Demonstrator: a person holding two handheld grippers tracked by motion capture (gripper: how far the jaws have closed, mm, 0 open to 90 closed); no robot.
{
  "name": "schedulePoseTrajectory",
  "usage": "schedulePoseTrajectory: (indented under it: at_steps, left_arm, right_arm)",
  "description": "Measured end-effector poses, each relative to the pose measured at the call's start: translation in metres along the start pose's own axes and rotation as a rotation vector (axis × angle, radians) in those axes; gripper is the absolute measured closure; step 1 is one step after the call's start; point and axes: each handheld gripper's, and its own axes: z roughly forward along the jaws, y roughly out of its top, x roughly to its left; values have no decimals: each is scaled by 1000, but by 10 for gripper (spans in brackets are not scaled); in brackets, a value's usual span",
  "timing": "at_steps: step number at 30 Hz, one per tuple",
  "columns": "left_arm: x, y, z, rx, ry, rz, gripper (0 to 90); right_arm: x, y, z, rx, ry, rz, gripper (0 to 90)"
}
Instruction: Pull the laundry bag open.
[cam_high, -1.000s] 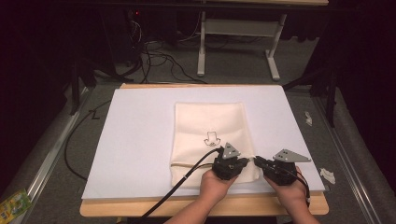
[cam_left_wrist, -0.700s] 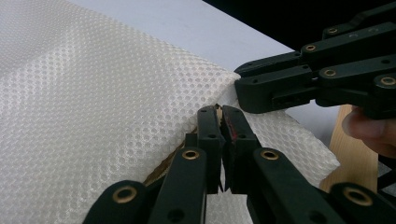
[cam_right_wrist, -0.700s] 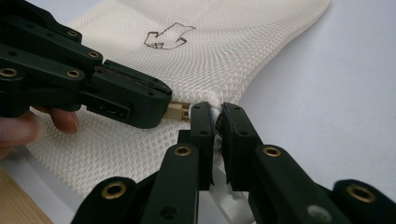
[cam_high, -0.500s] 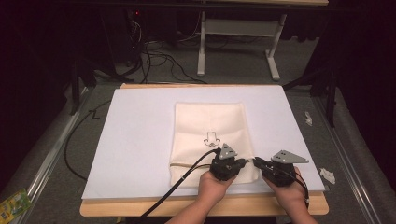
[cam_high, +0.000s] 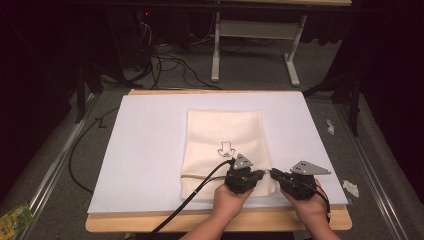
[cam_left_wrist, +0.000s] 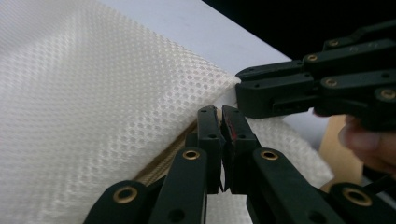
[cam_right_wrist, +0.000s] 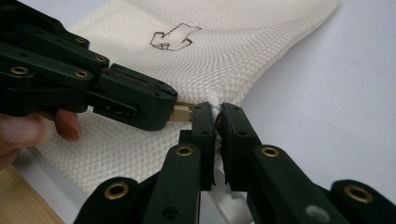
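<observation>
A cream mesh bag (cam_high: 225, 140) with a small black drawing (cam_high: 225, 148) lies flat on the white sheet (cam_high: 145, 150). Both grippers meet at its near right corner. My left gripper (cam_high: 264, 175) points right and is shut at the end of the tan zipper strip (cam_left_wrist: 163, 161); a tan zipper tab (cam_right_wrist: 182, 112) sticks out of its tip (cam_right_wrist: 170, 105). My right gripper (cam_high: 274, 173) points left, and its jaws (cam_right_wrist: 215, 112) are shut on the bunched mesh edge of the bag (cam_right_wrist: 219, 95). In the left gripper view my own jaws (cam_left_wrist: 221, 114) sit just below the right gripper (cam_left_wrist: 243, 91).
The white sheet covers a wooden table whose front edge (cam_high: 150, 222) shows bare. A black cable (cam_high: 190, 200) trails left from the left gripper. Paper scraps (cam_high: 350, 187) lie on the floor at the right, a green packet (cam_high: 12, 220) at the bottom left.
</observation>
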Motion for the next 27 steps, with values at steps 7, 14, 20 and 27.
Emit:
schedulePoseTrajectory:
  at_steps: [7,14,20,27]
  left_arm:
    - [1,-1,9,-2,0,-20,862]
    - [1,-1,9,-2,11,-12,873]
    - [11,-1,-1,5,71,-39,877]
    - [33,-10,-37,27,125,-37,875]
  right_arm:
    - [-2,0,0,-6,17,27,860]
    - [-2,0,0,-9,29,26,859]
    - [-4,2,-3,-5,-46,26,864]
    - [-28,-7,-16,-21,-58,88,861]
